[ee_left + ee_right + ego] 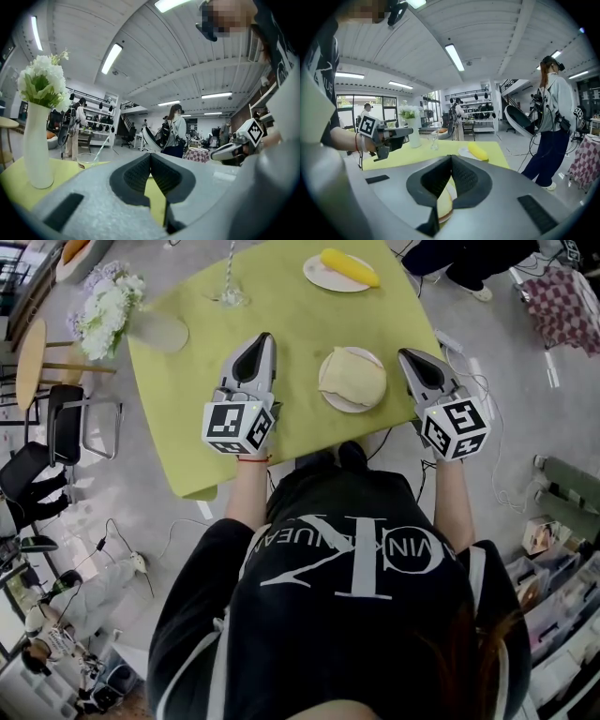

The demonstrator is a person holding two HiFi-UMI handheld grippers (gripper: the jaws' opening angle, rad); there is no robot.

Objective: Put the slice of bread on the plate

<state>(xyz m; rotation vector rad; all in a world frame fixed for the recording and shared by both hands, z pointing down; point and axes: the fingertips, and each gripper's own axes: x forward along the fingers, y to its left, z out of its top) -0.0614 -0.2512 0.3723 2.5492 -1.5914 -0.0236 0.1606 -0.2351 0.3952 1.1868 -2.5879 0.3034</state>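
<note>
Bread slice on plate, between left tool and right tool, both pinched closed, empty

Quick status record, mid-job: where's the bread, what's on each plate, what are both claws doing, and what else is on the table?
bread: lying on the near plate, task looks done
near plate: at the table edge in front of the person
far plate: holds a yellow food item
yellow food: too small to identify
left claw: shut, empty, left of the near plate
right claw: shut, empty, right of the near plate
glass: far side, with a straw
vase: far left corner, with white flowers
table: green top
</note>
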